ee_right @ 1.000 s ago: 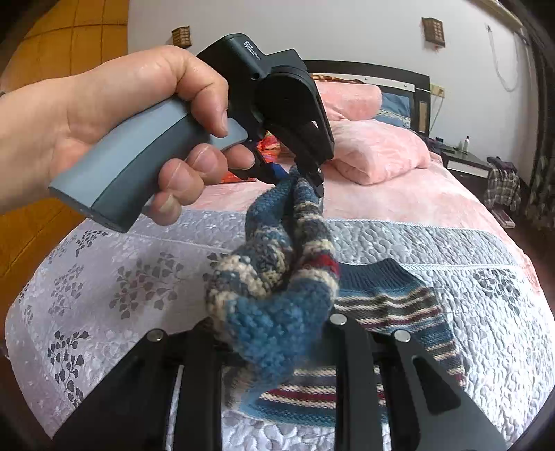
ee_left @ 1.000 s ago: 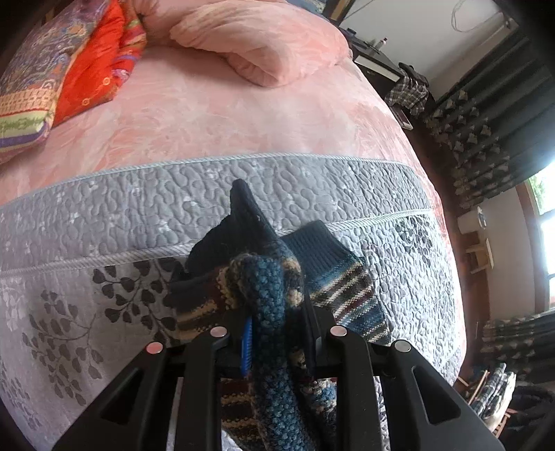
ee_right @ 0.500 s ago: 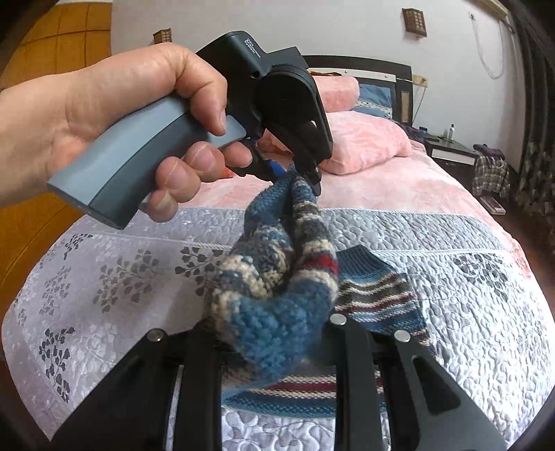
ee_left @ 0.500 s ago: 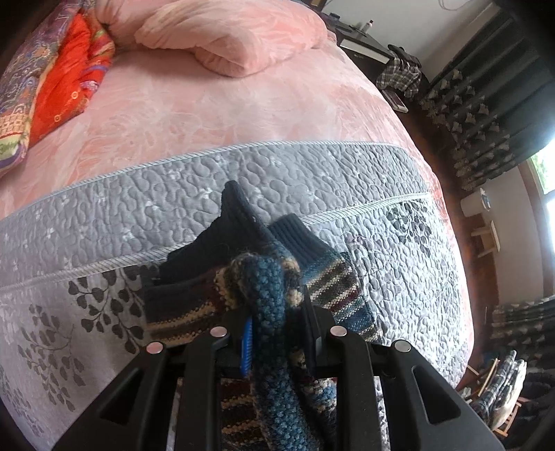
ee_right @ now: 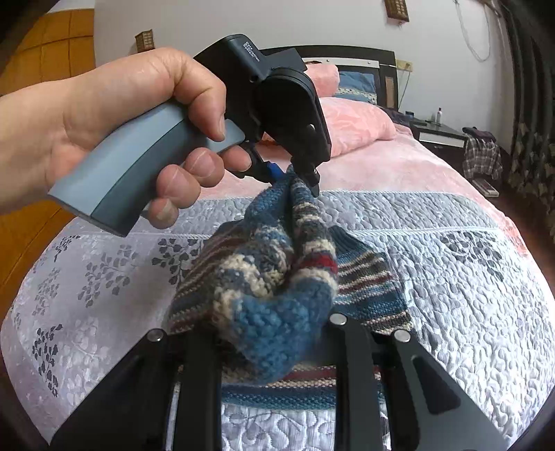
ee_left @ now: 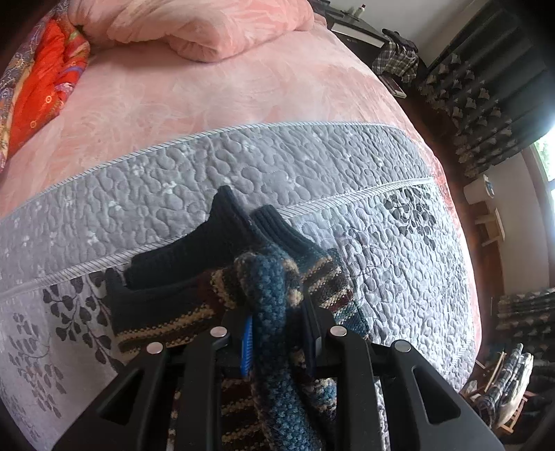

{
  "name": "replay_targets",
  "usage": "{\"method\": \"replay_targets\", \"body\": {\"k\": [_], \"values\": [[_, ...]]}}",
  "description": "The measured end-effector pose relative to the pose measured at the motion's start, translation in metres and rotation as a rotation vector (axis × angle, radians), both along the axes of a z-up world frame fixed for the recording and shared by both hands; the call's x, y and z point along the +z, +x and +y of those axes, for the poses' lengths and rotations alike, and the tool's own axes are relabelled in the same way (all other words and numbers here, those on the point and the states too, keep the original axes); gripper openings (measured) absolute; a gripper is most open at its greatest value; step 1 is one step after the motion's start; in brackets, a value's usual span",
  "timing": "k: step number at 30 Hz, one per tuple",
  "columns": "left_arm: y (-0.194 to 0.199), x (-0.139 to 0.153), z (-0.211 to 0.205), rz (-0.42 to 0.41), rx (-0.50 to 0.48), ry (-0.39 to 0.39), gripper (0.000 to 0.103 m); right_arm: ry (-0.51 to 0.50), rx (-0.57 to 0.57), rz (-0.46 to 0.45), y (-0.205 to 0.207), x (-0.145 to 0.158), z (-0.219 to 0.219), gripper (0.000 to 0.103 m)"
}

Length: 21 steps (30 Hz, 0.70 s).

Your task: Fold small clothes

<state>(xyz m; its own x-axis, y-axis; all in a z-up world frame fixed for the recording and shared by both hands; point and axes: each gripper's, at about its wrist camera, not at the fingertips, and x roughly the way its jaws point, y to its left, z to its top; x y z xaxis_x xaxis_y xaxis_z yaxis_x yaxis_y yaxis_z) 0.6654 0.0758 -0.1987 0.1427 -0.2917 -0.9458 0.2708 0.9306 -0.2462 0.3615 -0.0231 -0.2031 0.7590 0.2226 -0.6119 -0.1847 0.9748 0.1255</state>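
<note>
The left gripper [ee_right: 295, 173], gripped by a hand [ee_right: 114, 128], had its fingers [ee_right: 314, 180] pinched tight on a bunched edge of the striped knitted sweater [ee_right: 270, 274]. From the left wrist view the same knit ran as a blue rope straight between those fingers [ee_left: 308, 329]. The right gripper [ee_right: 274, 333] had its fingers closed on another thick fold of the sweater, close below the left one. The rest of the garment hung down and lay spread on the grey quilted bedspread [ee_right: 451, 277] near the foot of the bed, its dark ribbed parts [ee_left: 215, 249] resting on the quilt. A pink pillow [ee_left: 208, 27] lay well beyond.
</note>
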Motion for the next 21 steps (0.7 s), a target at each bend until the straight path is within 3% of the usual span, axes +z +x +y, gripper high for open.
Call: {"method": "replay_targets", "body": {"k": [21], "values": [[-0.013, -0.028, -0.057, -0.024, -0.025, 0.067, 0.023, 0.04, -0.061, 0.049, -0.008, -0.026, -0.042, 0.021]]}}
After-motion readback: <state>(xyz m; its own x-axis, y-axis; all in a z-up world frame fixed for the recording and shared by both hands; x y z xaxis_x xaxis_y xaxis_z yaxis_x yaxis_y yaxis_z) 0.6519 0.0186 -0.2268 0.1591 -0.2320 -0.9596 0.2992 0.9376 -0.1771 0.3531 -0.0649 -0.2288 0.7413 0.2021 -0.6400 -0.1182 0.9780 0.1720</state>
